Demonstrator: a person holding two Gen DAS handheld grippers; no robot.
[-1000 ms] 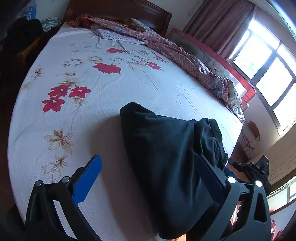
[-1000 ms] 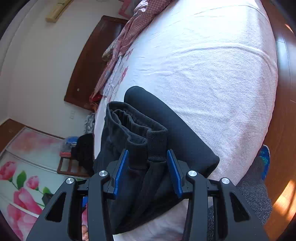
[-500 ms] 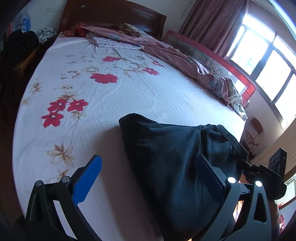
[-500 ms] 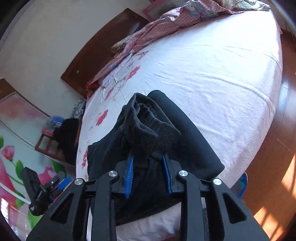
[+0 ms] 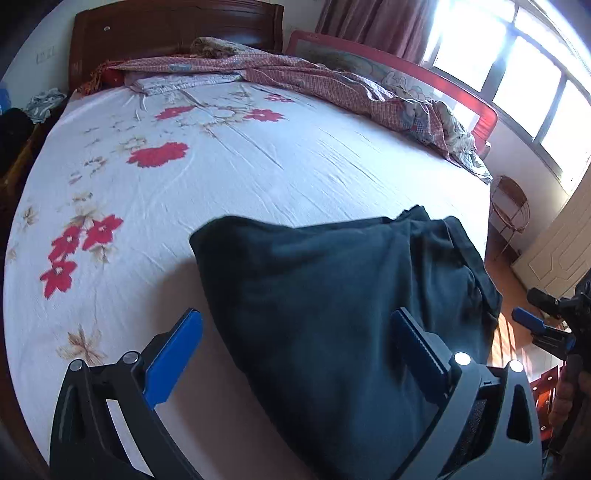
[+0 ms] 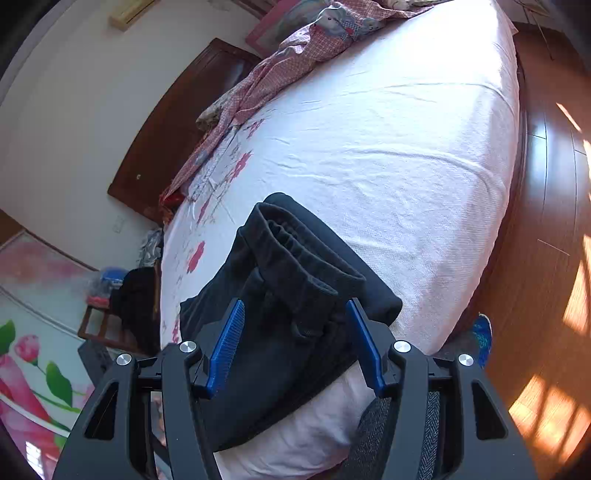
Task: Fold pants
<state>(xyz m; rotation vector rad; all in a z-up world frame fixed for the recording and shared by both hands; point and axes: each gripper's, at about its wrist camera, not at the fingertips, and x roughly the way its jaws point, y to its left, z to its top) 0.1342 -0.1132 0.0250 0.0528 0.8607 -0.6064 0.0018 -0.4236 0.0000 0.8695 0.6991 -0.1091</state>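
Black pants [image 5: 332, 295] lie folded in a thick pile near the front edge of the bed [image 5: 295, 166]. My left gripper [image 5: 295, 350] stands wide open low over the pile, its blue pads clear of the cloth. In the right wrist view the ribbed waistband [image 6: 295, 254] rests on top of the pants [image 6: 266, 332]. My right gripper [image 6: 295, 343] straddles the cloth below the waistband. Its jaws are opening and the pads do not press on the fabric. The right gripper [image 5: 539, 325] also shows at the right edge of the left wrist view, off the bed.
A red checked blanket [image 5: 332, 81] is bunched along the far side below the dark headboard [image 5: 177, 33]. The flowered sheet [image 6: 406, 147] spreads beyond the pants. Wooden floor [image 6: 546, 221] borders the bed. A stool with dark clothes [image 6: 136, 299] stands at the left.
The right gripper pinched the raised waistband half a second ago; its jaws have since parted and the waistband has dropped flat onto the pile. The left gripper slid sideways, still open.
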